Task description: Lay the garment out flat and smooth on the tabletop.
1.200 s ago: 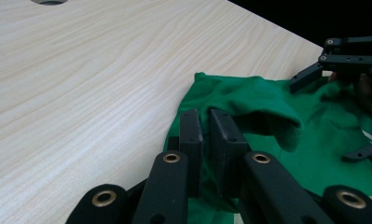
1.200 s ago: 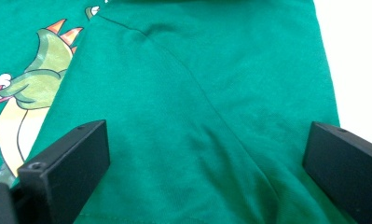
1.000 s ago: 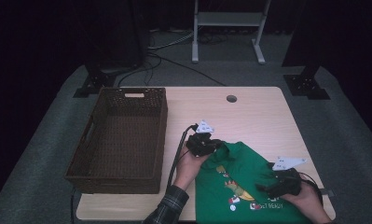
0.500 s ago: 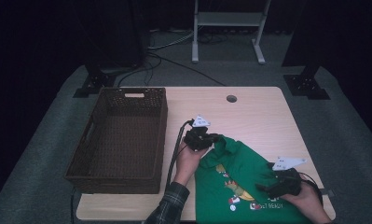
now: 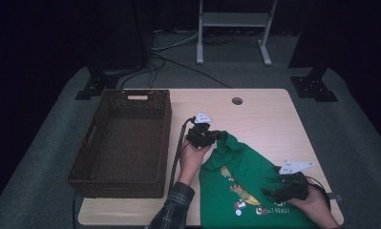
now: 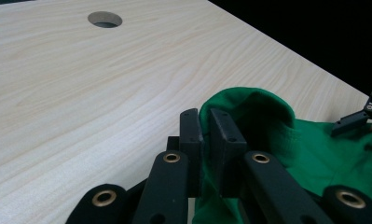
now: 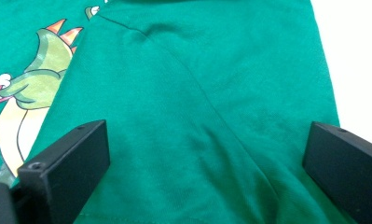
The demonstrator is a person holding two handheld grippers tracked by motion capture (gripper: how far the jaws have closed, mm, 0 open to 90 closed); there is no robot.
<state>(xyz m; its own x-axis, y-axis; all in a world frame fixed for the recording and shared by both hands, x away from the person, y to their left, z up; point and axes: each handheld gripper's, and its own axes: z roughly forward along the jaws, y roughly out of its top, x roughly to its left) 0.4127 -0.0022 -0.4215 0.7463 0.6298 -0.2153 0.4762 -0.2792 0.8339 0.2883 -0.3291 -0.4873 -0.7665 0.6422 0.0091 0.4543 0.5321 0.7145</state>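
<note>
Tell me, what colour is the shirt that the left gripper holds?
The shirt is green with a printed cartoon dinosaur; the right gripper view shows it best.

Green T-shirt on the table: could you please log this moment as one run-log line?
left gripper: shut on green T-shirt edge | right gripper: open over shirt | wicker basket: empty, left of shirt

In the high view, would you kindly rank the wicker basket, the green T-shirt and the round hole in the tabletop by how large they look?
1. wicker basket
2. green T-shirt, partly cut off by the picture's bottom edge
3. round hole, by far the smallest
</note>
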